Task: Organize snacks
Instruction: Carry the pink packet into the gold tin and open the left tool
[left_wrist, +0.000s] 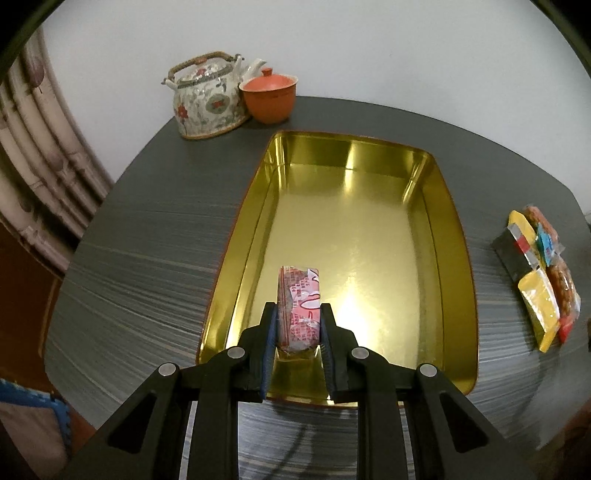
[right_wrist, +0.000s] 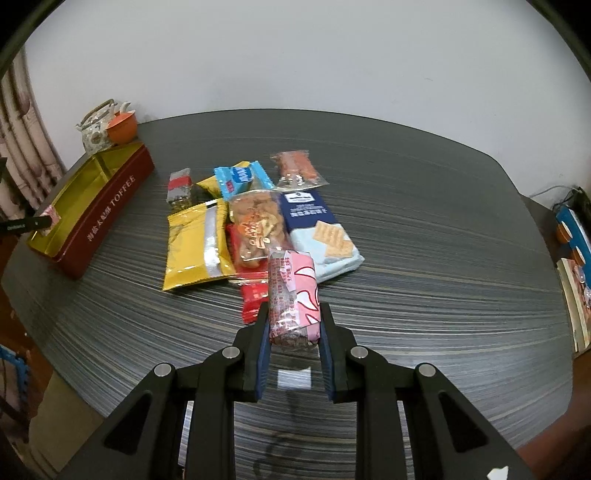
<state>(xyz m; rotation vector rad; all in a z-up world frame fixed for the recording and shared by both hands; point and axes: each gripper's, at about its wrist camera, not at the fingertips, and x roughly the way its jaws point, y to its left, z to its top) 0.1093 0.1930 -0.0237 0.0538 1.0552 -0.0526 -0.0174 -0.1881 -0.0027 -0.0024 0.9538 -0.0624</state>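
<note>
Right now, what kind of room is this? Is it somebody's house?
Probably a home, maybe a dining or tea corner. A flowered teapot and an orange lidded cup stand on a dark striped table, wrapped snacks lie in a pile, and a curtain hangs beside it.

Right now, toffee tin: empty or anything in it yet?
Empty. The toffee tin shows only bare gold floor; the one pink snack bar over it is clamped in the left gripper, not released.

The gold tin floor lies open ahead; the snack pile crowds the table beside it.
</note>
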